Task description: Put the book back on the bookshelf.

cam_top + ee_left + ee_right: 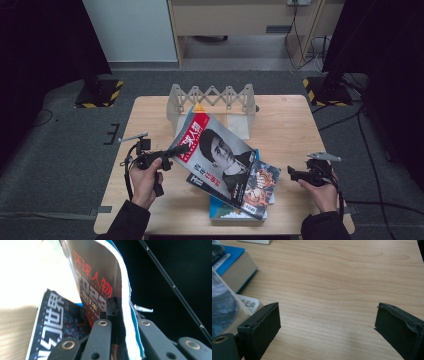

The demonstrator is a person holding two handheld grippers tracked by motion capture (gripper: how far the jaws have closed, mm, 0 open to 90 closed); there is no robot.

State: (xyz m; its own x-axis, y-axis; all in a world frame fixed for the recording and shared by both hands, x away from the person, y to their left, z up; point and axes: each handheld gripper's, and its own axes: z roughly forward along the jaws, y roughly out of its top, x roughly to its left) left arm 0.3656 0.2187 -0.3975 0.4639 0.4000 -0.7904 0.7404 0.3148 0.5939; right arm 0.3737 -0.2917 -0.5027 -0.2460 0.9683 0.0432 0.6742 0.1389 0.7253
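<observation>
A: Item one, left gripper [175, 151]. Clamped tight on the left edge of the magazine [215, 150], page edges pinched between the jaws, as seen in the left gripper view. Held in the left hand [146, 177] at the left side of the table [285, 125].

B: Magazine [97, 285], condition? Raised and tilted, upper left edge lifted off the pile, lower right corner resting on the stack of books [235, 197]. Cover with red title lettering and a black-and-white portrait, facing up toward the high view.

A: Item two, stack of books. Lying flat near the table's front edge, centre. Dark magazine [52, 322] with large white lettering directly beneath the lifted one; blue-covered book [235, 267] at the bottom, corner poking out.

B: Item three, right gripper [295, 175]. Jaws spread wide, nothing between them, bare wood beneath in the right gripper view. Held in the right hand [320, 192] near the table's right front corner, just beside the stack's right side, not touching it. Pointing left toward the books.

A: Item four, folding rack [212, 100]. Pale lattice frame, upright at the table's far edge, just behind the raised magazine. Contact between the two: cannot tell.

B: Item five, table. Light wood top, on grey floor.
</observation>
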